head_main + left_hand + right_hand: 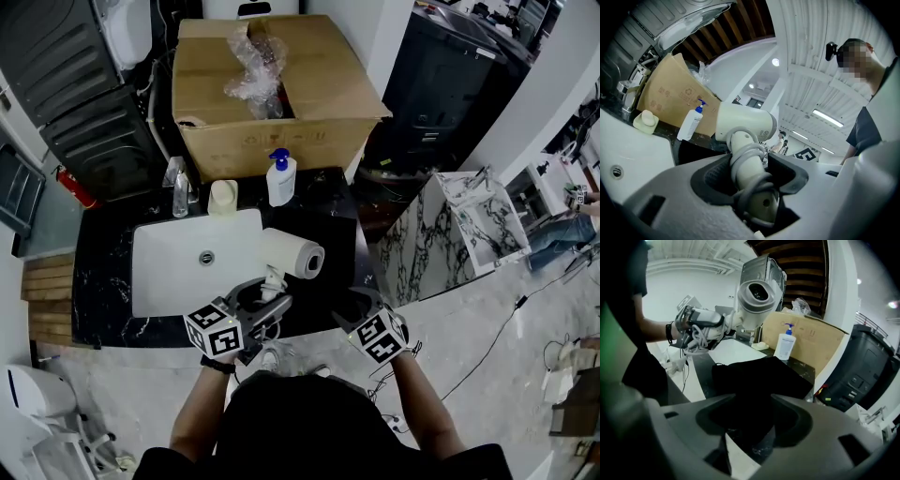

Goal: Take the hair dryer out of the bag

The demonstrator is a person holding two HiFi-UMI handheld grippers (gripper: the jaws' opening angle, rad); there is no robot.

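While the left gripper keeps its jaws closed on the handle of the hair dryer, the white body stands clear in the air above the front edge of the counter, its nozzle end turned towards the other hand. The grey cord is wound round the handle and is caught in the same grip, which looks like the reason the jaws stand fairly wide: they are clamped round handle and cord together, so nothing dangles or snags.

Just to the right, the right gripper tilts down at the counter with its jaws well apart and nothing pressed between the pads. Below them lies the black bag, flat and slack on the dark stone with no bulge in it, so the hair dryer appears to be fully out and the bag seems to have been let go once it was no longer needed as an anchor.

Beyond both hands sits the white sink, with the hair dryer held over its near right corner. Further back a soap bottle with a blue pump stands against a large cardboard box, whose open top shows crumpled plastic wrap. What seems left, by my reading, is only to set the hair dryer down
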